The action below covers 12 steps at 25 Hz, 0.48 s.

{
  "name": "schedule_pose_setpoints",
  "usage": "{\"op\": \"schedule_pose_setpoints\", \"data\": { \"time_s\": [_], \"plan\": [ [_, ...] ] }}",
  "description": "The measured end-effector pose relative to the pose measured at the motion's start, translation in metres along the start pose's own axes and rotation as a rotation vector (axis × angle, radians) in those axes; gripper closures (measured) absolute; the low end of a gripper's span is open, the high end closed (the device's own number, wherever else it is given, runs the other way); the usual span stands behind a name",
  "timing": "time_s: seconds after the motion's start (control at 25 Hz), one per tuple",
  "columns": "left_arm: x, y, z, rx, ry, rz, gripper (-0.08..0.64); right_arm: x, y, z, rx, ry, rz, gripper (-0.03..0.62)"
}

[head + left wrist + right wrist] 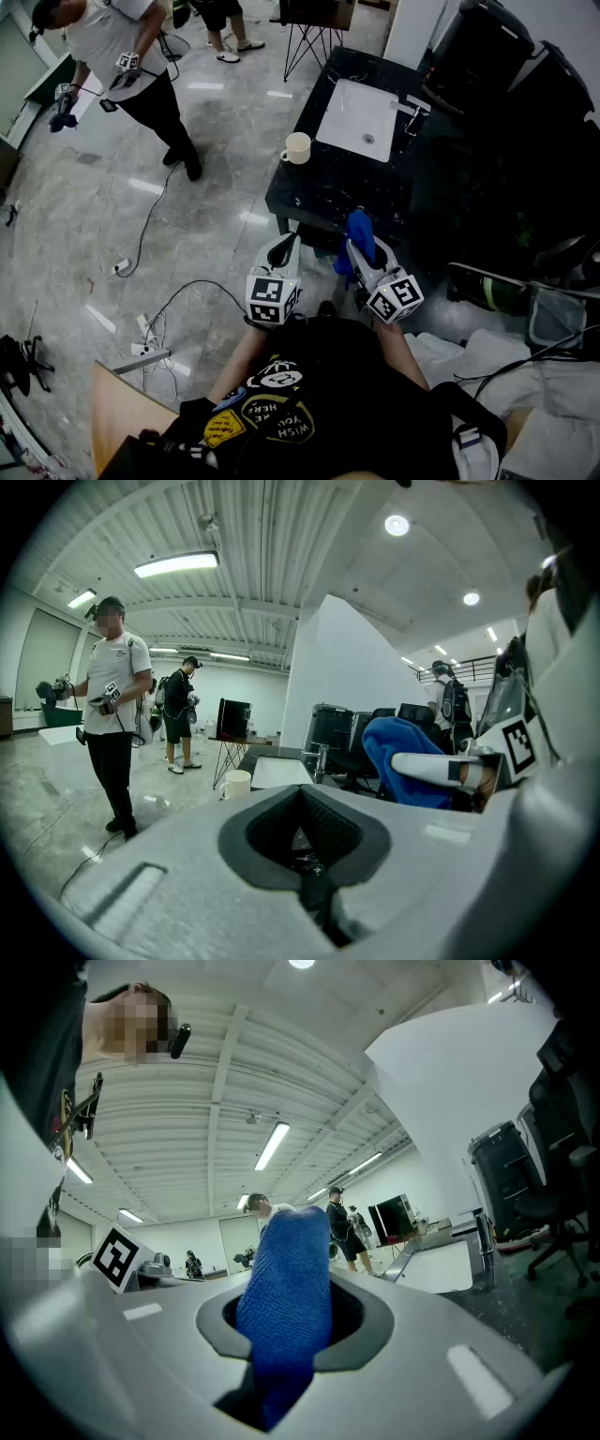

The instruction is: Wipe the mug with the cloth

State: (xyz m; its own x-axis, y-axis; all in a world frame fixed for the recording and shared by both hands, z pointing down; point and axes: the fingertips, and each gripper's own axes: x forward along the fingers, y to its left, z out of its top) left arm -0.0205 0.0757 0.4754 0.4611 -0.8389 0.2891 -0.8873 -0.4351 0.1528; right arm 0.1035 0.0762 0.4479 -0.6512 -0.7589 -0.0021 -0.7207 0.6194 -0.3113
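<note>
A cream mug [297, 147] stands on the left edge of the black counter [323, 197], beside the white sink basin [358, 117]; in the left gripper view the mug [235, 784] is small and far ahead. My right gripper [357, 240] is shut on a blue cloth [355, 246], which fills the middle of its own view as the cloth [284, 1301] standing up between the jaws. My left gripper [286, 246] hangs short of the counter's near edge, shut with nothing in it; its jaws [305, 841] meet in its view. Both grippers are well short of the mug.
A faucet [410, 110] sits at the sink's right side. A person [127, 56] holding grippers stands on the marble floor at the upper left, with cables [150, 234] trailing on the floor. Black office chairs [497, 56] crowd the right. A tripod stand [314, 33] is beyond the counter.
</note>
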Motion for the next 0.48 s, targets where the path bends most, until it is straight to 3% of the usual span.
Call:
{"op": "schedule_pose_setpoints", "data": {
  "time_s": [0.24,0.48],
  "plan": [
    [-0.003,-0.002,-0.023,-0.079,0.057,-0.014,0.555,-0.001,0.003,-0.007,0.073,0.01,0.01,0.495],
    [-0.013,0.005,-0.023,-0.074,0.053,0.002,0.555,0.002,0.01,-0.011,0.07,0.022,0.014,0.495]
  ]
}}
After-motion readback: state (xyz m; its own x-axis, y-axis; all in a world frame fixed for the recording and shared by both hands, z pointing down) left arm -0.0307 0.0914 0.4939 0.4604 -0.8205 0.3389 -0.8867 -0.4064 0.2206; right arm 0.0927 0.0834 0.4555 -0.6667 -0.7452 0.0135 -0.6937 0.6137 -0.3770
